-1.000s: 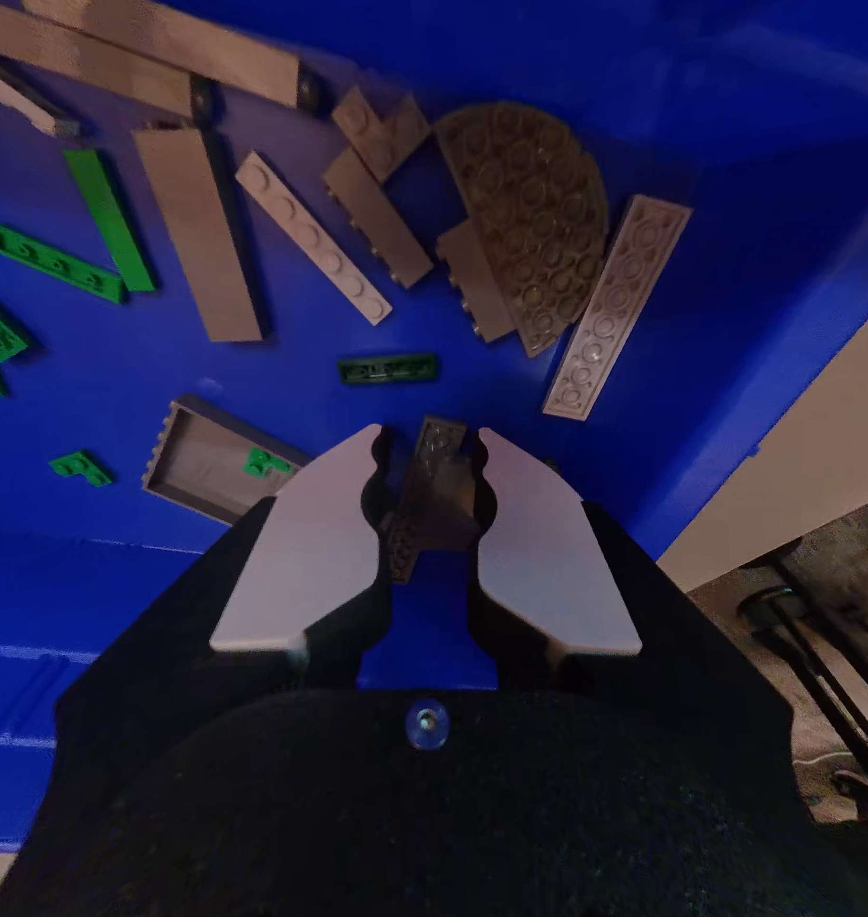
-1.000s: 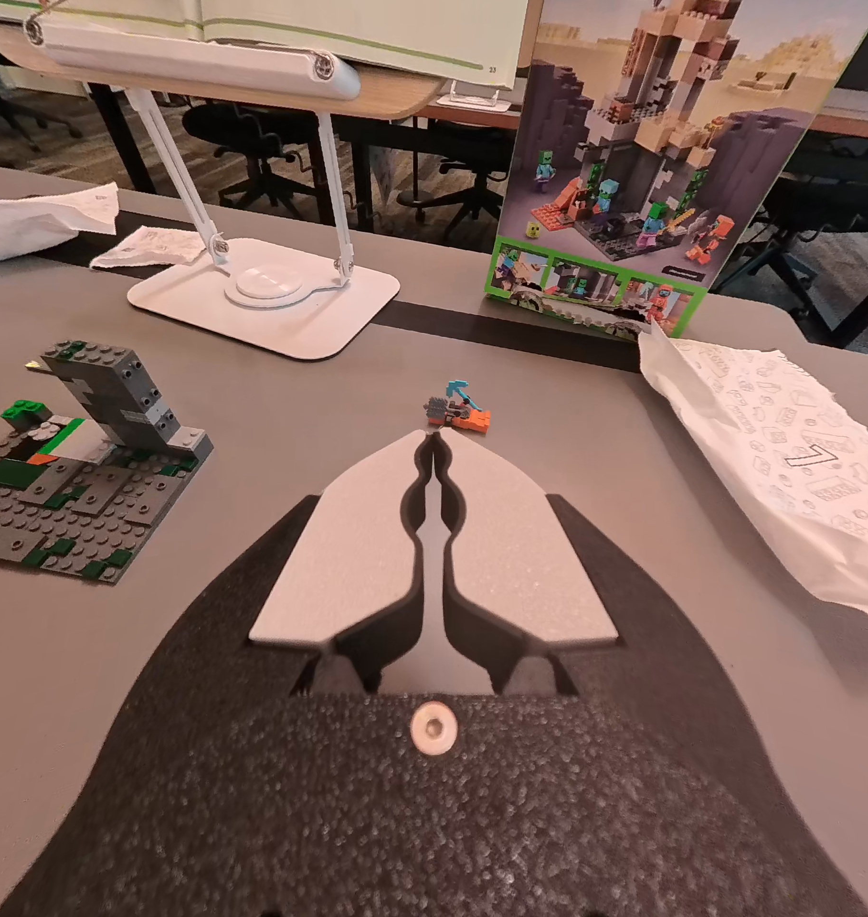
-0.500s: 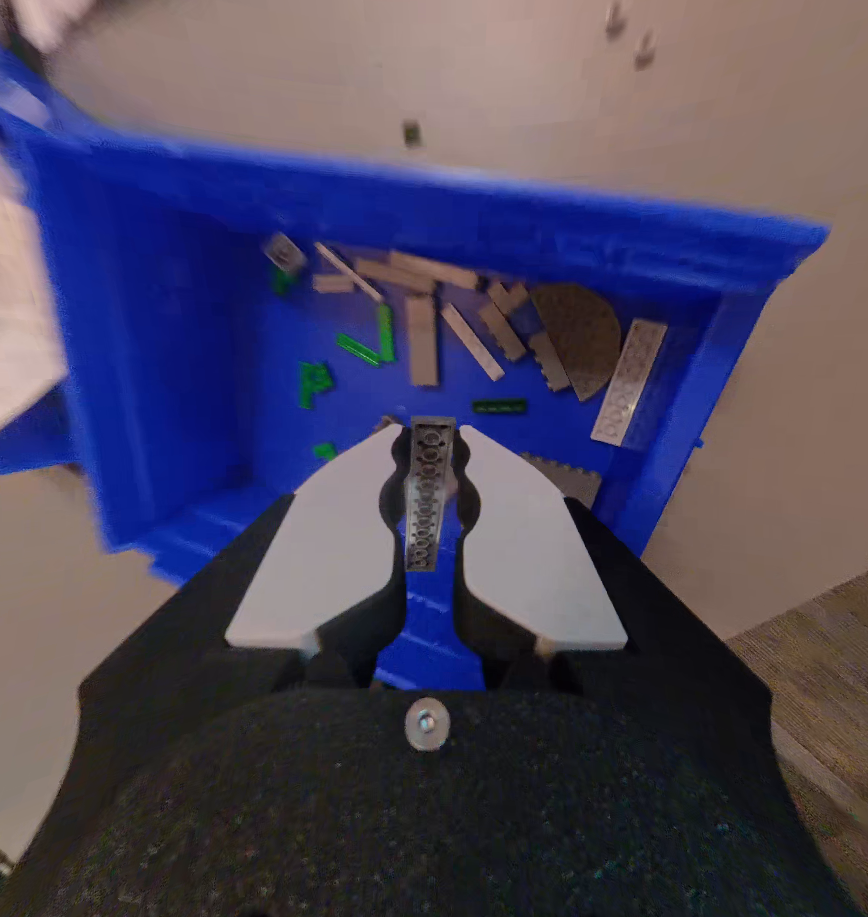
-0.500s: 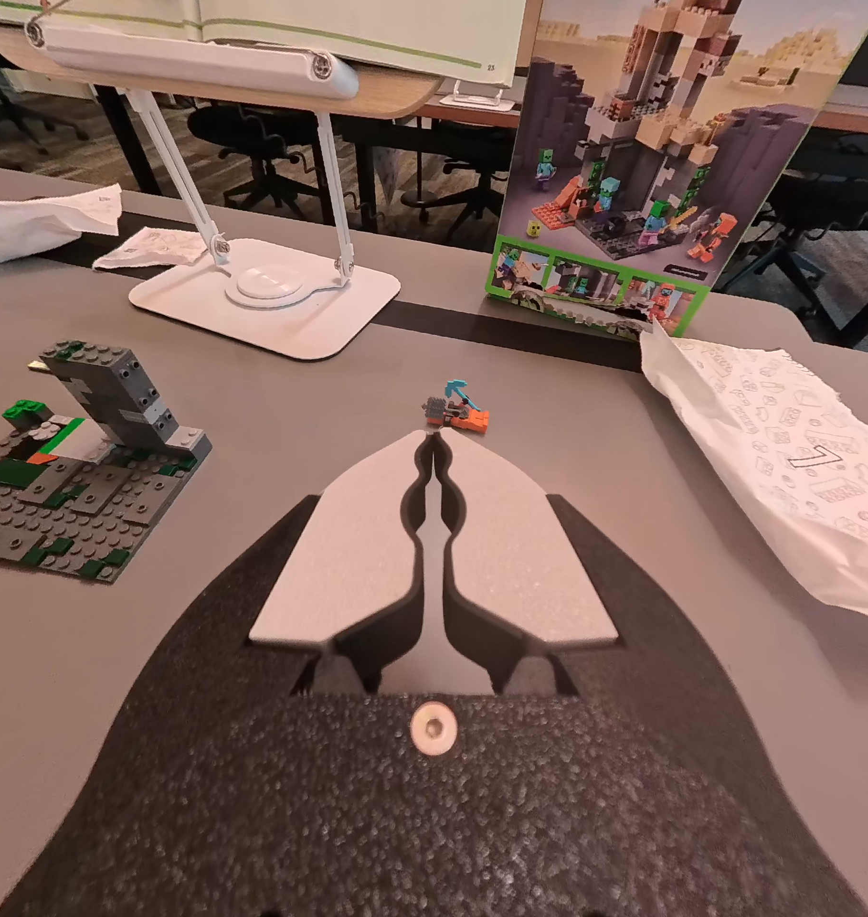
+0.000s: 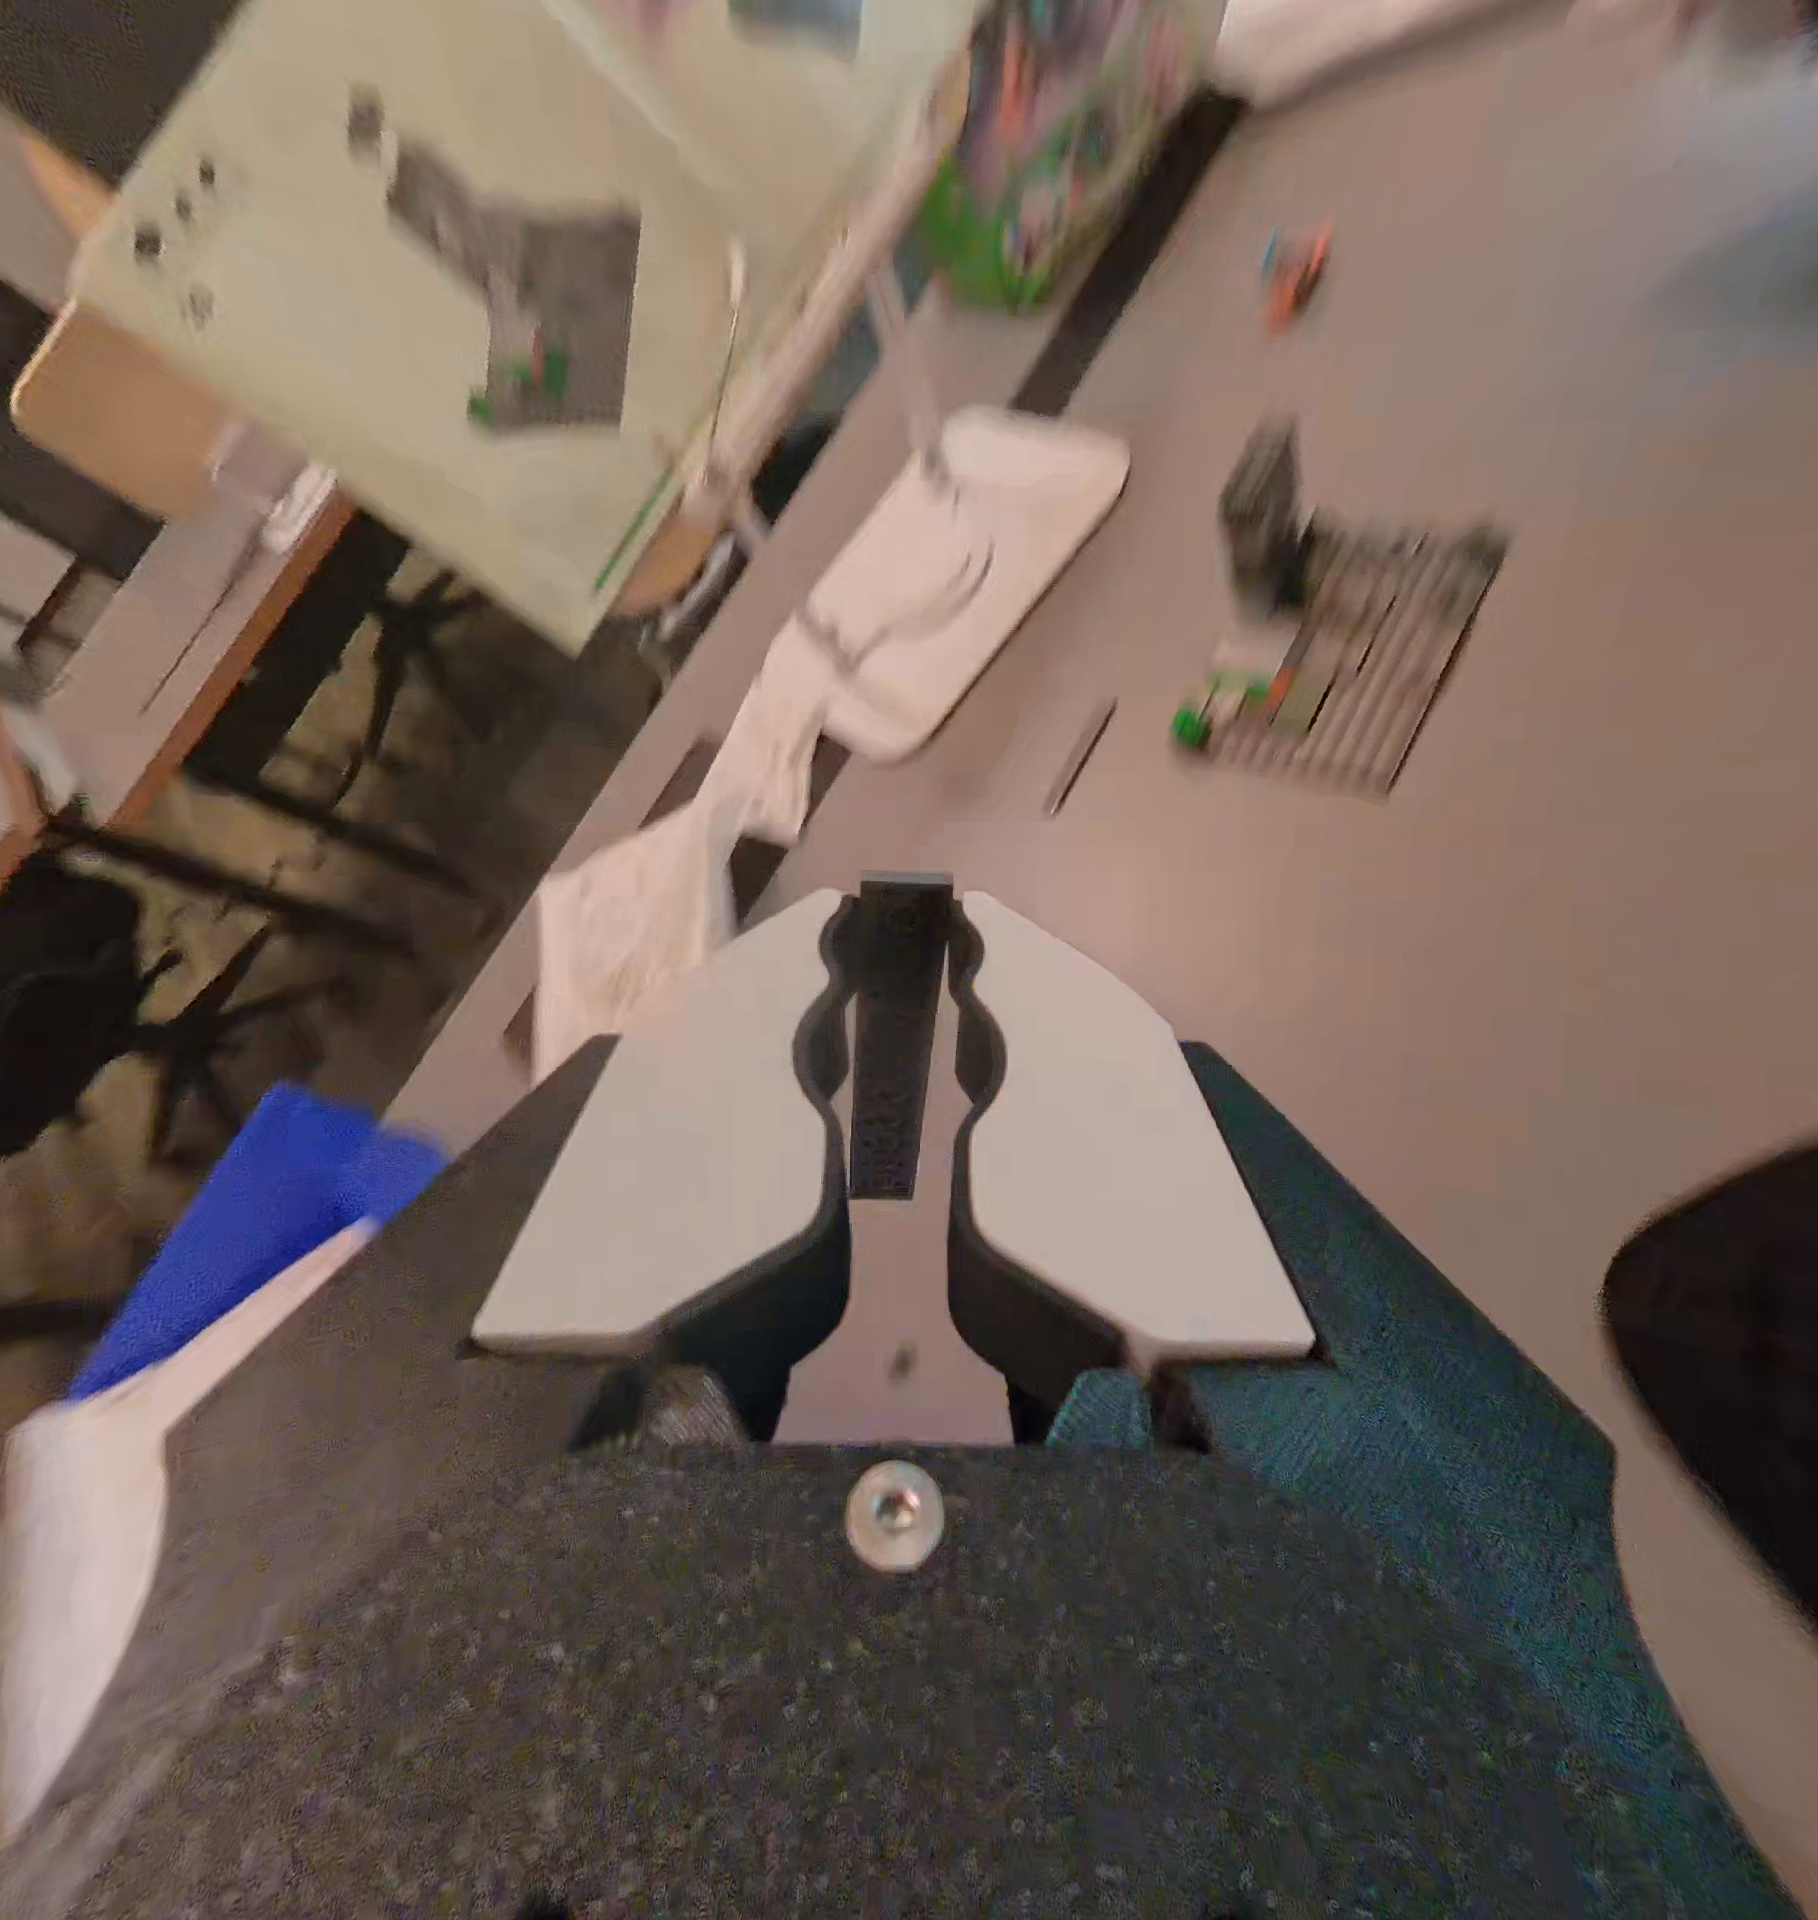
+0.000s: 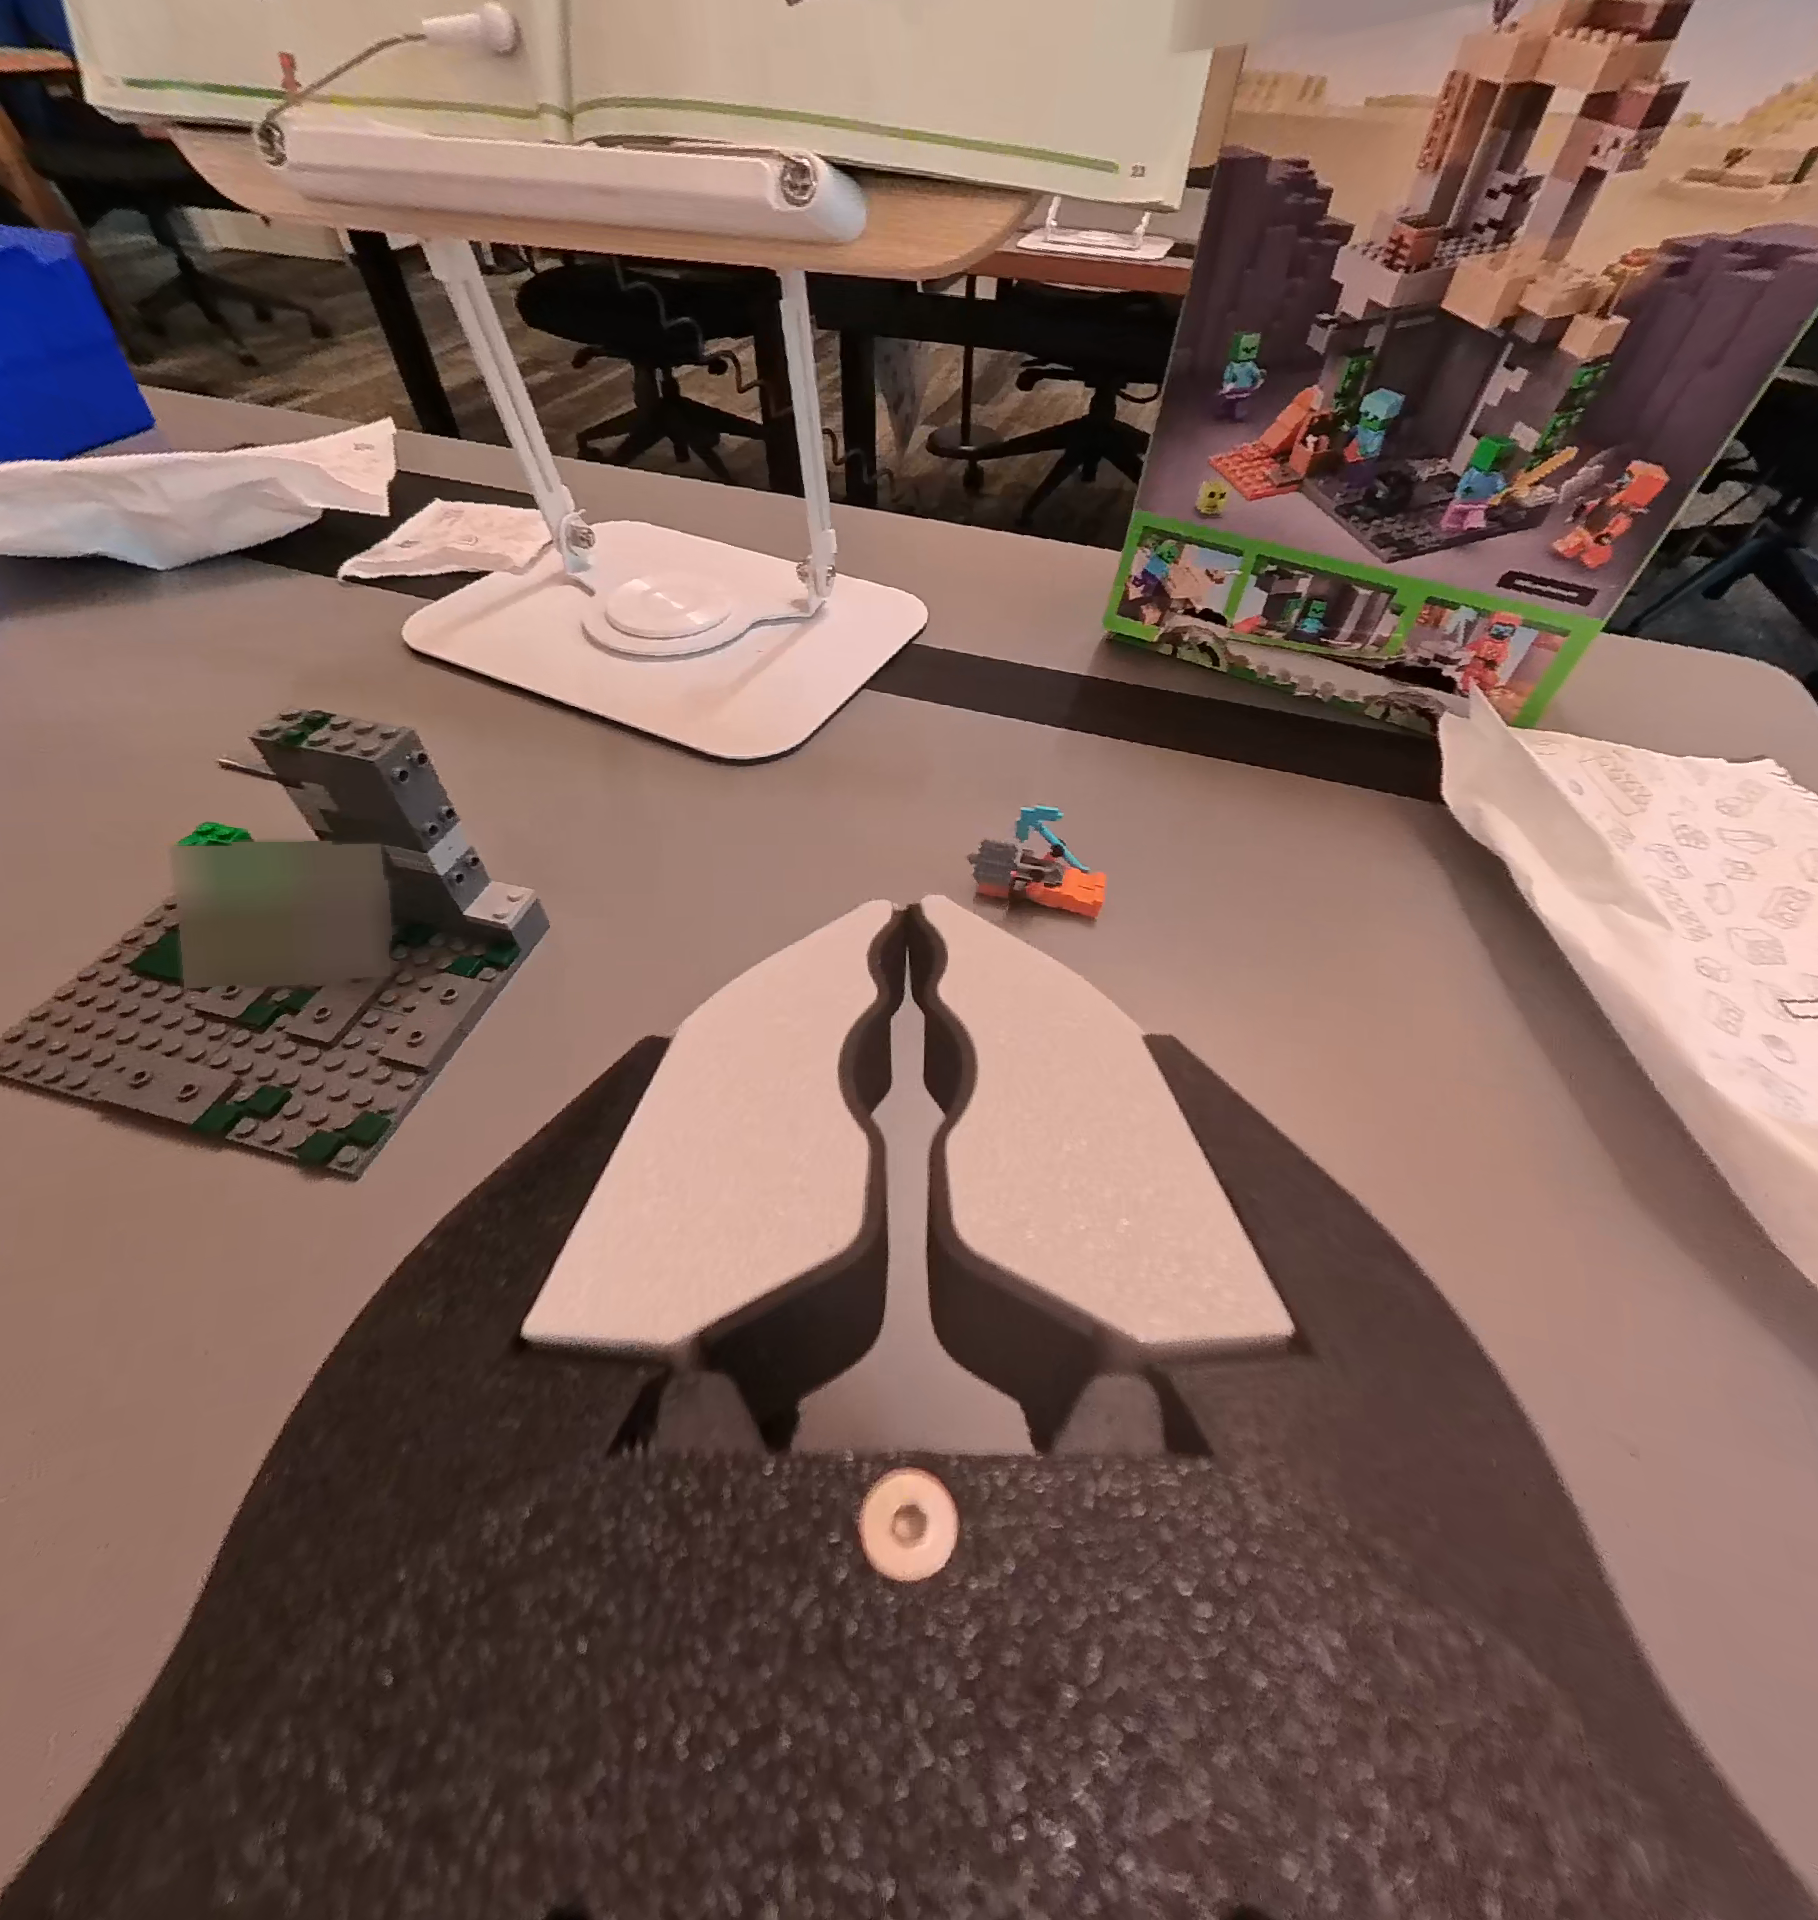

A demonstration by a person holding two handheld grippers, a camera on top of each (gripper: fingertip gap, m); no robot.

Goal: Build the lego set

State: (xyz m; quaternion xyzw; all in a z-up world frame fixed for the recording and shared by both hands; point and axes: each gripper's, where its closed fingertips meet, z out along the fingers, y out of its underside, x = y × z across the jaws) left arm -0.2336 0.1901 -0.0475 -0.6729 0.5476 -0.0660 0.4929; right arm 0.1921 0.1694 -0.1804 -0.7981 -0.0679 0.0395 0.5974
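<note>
My left gripper (image 5: 903, 909) is shut on a long dark grey lego plate (image 5: 894, 1039), held edge-on between the fingers above the grey table. The left wrist view is blurred and tilted. The partly built lego model (image 5: 1341, 644) lies far ahead to the right on its studded dark grey baseplate (image 6: 157, 1049), with a grey stepped tower (image 6: 375, 810). My right gripper (image 6: 905, 914) is shut and empty, low over the table, to the right of the model. A small orange and teal lego figure (image 6: 1040, 873) lies just beyond its fingertips.
A white book stand (image 6: 666, 623) holds the open instruction booklet (image 6: 624, 62) at the back. The lego set box (image 6: 1487, 395) stands at the back right. A white paper bag (image 6: 1694, 977) lies right, crumpled paper (image 6: 157, 499) left. A blue bin (image 5: 250, 1216) sits left. The grippers' ends are close to 45 centimeters from one another. My right gripper is the nearer one to the grey stepped tower (image 6: 375, 810): about 15 centimeters, against 30 centimeters. To reach the partly built lego model (image 5: 1341, 644) in a straight line is about 20 centimeters for my right fingers, about 30 centimeters for my left.
My left gripper has lifted the dark grey plate out of the blue bin and swung fast toward the table and the model. My right gripper has stayed shut and shifted only slightly.
</note>
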